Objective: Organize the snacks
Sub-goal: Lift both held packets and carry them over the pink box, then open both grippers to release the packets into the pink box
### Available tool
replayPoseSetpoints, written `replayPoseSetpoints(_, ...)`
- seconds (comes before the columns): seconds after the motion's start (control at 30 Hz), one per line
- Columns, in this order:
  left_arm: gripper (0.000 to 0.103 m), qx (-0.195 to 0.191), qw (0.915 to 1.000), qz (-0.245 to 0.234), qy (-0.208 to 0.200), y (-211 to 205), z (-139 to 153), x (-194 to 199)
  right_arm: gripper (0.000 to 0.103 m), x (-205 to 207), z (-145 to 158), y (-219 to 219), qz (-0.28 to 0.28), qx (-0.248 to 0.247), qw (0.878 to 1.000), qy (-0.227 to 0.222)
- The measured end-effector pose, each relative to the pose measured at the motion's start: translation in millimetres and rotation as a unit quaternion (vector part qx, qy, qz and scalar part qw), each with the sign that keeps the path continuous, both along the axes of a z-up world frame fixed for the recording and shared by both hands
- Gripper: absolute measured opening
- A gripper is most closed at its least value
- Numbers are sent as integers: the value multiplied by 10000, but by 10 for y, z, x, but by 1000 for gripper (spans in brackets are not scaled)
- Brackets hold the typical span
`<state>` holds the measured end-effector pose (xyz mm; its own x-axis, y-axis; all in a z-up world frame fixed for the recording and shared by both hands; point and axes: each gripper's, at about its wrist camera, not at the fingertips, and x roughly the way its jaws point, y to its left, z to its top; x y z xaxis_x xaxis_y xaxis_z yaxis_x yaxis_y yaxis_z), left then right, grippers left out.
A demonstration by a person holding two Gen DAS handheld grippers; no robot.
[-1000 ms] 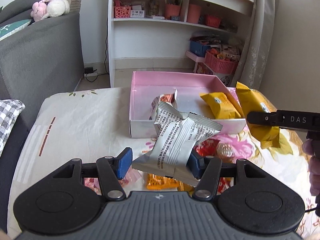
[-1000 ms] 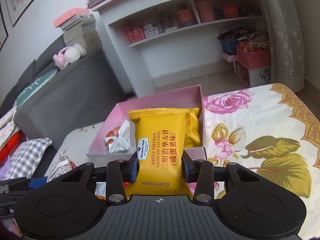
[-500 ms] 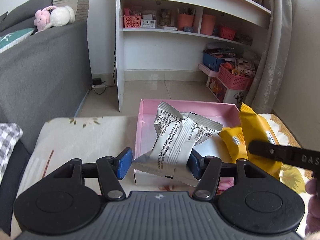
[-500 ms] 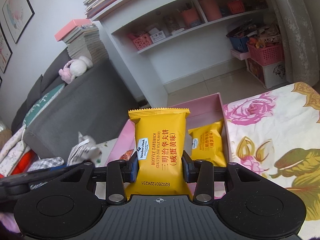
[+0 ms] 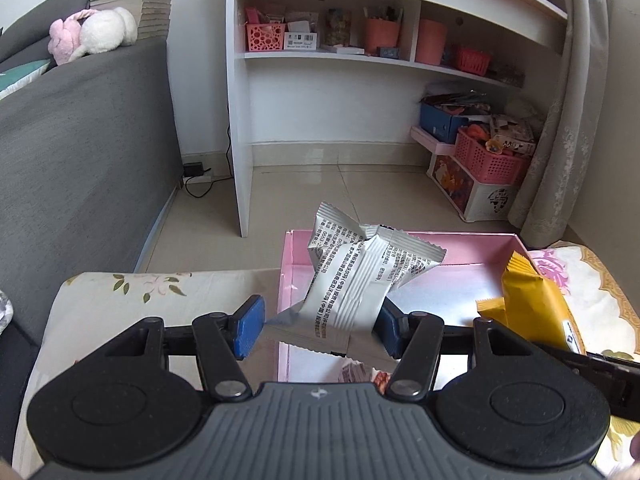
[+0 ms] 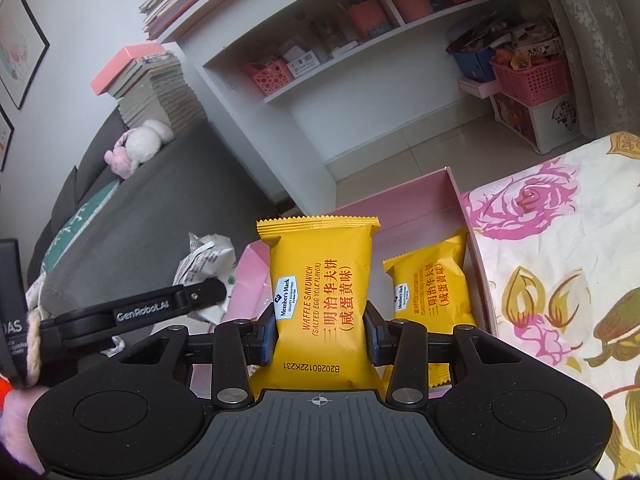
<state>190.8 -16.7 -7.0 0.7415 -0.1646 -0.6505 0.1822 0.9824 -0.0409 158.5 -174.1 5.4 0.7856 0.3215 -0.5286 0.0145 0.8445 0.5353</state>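
My left gripper (image 5: 320,328) is shut on a silver snack packet (image 5: 360,280) with black print, held above the near left part of the pink box (image 5: 400,237). My right gripper (image 6: 320,336) is shut on a yellow waffle sandwich packet (image 6: 320,292), upright over the box's near edge. A second yellow packet (image 6: 432,292) lies inside the box at the right wall. In the left wrist view the held yellow packet (image 5: 536,304) shows at the right. A small red-and-white packet (image 5: 360,372) lies in the box below my left fingers.
The box sits on a floral tablecloth (image 6: 560,260). A grey sofa (image 5: 80,152) stands to the left, and a white shelf unit (image 5: 320,80) is behind on the tiled floor. Pink baskets (image 5: 492,160) and a curtain (image 5: 560,120) stand at the right.
Both grippers moved forward over the pink box with their packets still held. The loose snacks on the cloth in front of the box dropped out of view.
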Motion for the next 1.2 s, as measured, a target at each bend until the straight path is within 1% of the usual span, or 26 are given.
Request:
replayPoseSetpoints(0.13, 55, 153, 9999, -81, -8, -66, -47, 73, 40, 60, -25, 33, 37, -162, 9999, 16)
replayPoseSetpoints(0.3, 56, 107, 9999, -78, 14, -62, -72, 108, 40, 110, -83, 54, 48, -265, 9996, 94)
replayPoseSetpoints(0.47, 56, 178, 9998, -46, 15, -53, -77, 181, 41, 122, -96, 53, 41, -311, 9995, 75)
replayPoseSetpoints(0.57, 56, 270, 9996, 12, 65, -63, -103, 213, 43, 120, -101, 52, 16, -310, 9995, 79)
replayPoseSetpoints(0.63, 56, 214, 9997, 12, 119, -54, -116, 232, 43, 122, -105, 52, -23, -289, 9995, 105)
replayPoseSetpoints(0.73, 60, 122, 9999, -12, 94, -25, -115, 217, 55, 115, -96, 29, 4, -128, 9999, 80)
replayPoseSetpoints(0.8, 66, 135, 9999, -27, 52, -22, -104, 202, 65, 112, -63, 20, 2, -77, 10000, 40)
replayPoseSetpoints(0.83, 68, 138, 9999, -21, 28, -20, -94, 191, 67, 109, -45, 23, -3, -90, 10000, 15)
replayPoseSetpoints(0.87, 71, 130, 9999, -24, 13, -15, -79, 182, 69, 104, -31, 27, 1, -112, 9999, -7)
replayPoseSetpoints(1.0, 75, 79, 10000, -56, 5, -7, -22, 140, 69, 84, -13, 20, 1, -137, 9999, -12)
replayPoseSetpoints(1.2, 75, 66, 9999, -70, 66, 29, 49, 45, 71, 12, 42, -29, -67, -77, 9999, -21)
